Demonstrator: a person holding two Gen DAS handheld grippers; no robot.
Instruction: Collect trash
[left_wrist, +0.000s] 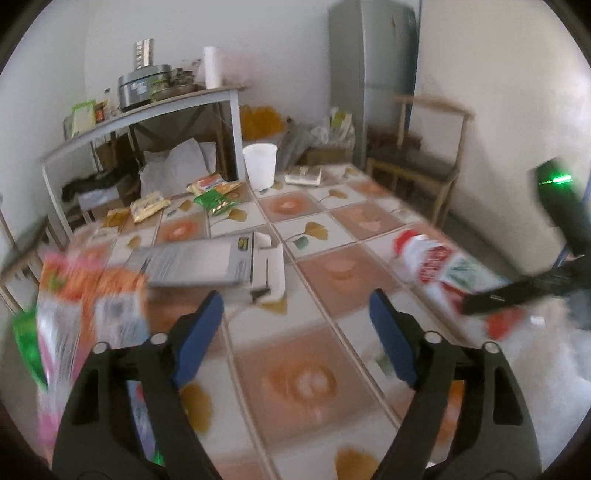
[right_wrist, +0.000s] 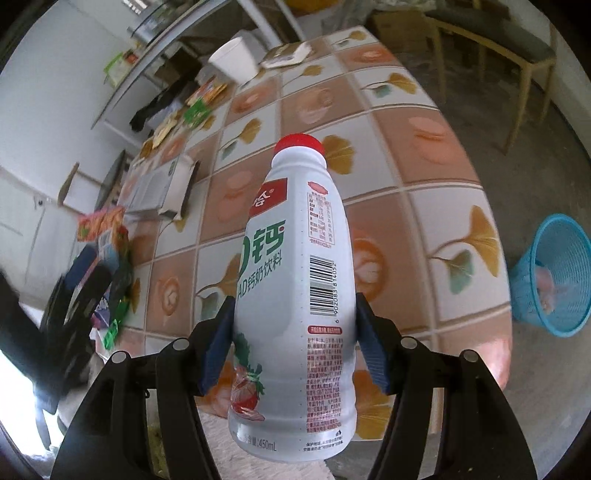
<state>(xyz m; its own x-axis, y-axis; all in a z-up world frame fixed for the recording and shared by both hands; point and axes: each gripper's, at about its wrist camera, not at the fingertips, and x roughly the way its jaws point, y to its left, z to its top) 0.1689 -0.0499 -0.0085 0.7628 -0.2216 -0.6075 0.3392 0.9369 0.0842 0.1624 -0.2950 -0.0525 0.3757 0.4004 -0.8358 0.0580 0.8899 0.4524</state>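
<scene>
The right gripper (right_wrist: 293, 343) is clamped on a white milk-drink bottle (right_wrist: 295, 295) with a red cap (right_wrist: 299, 143), its blue pads pressing both sides of the lower body, and holds it above the tiled table (right_wrist: 424, 173); a blue mesh waste basket (right_wrist: 554, 277) stands on the floor to the right of the table. The left gripper (left_wrist: 295, 325) hangs over the table with its fingers spread apart and nothing between them. A grey-and-white carton (left_wrist: 218, 264) lies just beyond it, an orange snack packet (left_wrist: 92, 295) at near left, and a white cup (left_wrist: 259, 164) at the far edge.
</scene>
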